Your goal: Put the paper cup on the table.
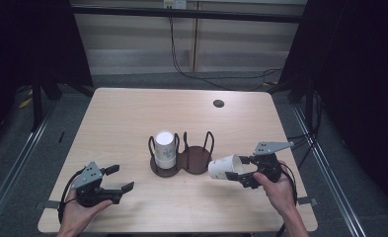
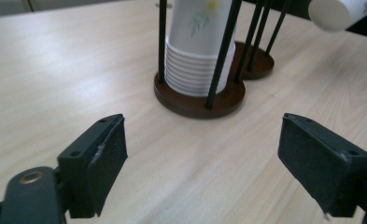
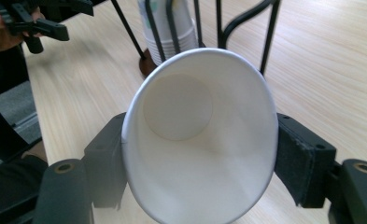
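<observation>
Paper cup (image 1: 224, 167) — empty, sideways in right tool (image 1: 243, 169); stack (image 1: 165, 149) fills holder (image 1: 182, 166).

Plain white paper cup (image 3: 200, 135) between black gripper jaws; stacked white paper cups (image 2: 197, 51) bear a green leaf and yellow flower print inside the dark brown, black-rodded holder (image 1: 181, 160) on a pale wood-grain table (image 1: 132, 113)

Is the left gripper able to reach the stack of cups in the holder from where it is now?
Probably yes: the left gripper is open, facing the stack of cups over bare table; only the holder's thin rods partly fence the stack.
</observation>
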Available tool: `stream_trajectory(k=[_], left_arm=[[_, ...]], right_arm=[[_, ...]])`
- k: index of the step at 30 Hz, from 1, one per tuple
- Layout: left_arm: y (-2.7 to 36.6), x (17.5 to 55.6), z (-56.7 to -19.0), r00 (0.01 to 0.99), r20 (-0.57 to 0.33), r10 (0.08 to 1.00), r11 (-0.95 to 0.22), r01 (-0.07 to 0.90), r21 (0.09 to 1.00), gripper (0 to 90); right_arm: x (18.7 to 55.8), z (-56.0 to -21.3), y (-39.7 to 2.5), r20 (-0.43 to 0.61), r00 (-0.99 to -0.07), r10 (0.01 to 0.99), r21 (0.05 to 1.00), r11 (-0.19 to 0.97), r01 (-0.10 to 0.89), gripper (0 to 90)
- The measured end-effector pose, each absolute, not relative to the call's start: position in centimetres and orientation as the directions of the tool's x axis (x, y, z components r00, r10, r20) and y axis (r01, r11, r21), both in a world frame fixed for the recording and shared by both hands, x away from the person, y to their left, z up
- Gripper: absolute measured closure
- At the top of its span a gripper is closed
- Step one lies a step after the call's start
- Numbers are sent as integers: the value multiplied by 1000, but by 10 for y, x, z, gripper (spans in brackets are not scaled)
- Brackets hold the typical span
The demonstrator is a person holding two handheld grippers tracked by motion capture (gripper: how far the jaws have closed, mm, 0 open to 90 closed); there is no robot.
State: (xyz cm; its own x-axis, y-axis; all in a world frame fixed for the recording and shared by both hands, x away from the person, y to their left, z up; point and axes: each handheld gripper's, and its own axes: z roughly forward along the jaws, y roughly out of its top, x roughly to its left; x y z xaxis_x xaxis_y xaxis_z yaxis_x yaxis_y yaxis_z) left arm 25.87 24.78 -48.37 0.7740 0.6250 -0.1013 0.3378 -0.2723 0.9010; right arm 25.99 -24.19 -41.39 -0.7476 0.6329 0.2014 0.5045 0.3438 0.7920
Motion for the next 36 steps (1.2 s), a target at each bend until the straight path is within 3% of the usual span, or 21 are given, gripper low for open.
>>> stream_trajectory(k=[11, 26, 36], left_arm=[[237, 261, -494, 753, -26, 657, -356, 341, 870, 159], [251, 261, -502, 710, -43, 703, -256, 310, 916, 157], [251, 263, -502, 691, -23, 722, -247, 289, 925, 157]], right_arm=[[273, -410, -262, 164, -694, 701, 717, 398, 572, 277], [308, -412, -266, 88, -611, 787, 526, 484, 699, 277], [330, -407, -254, 6, -628, 779, 397, 574, 716, 274]])
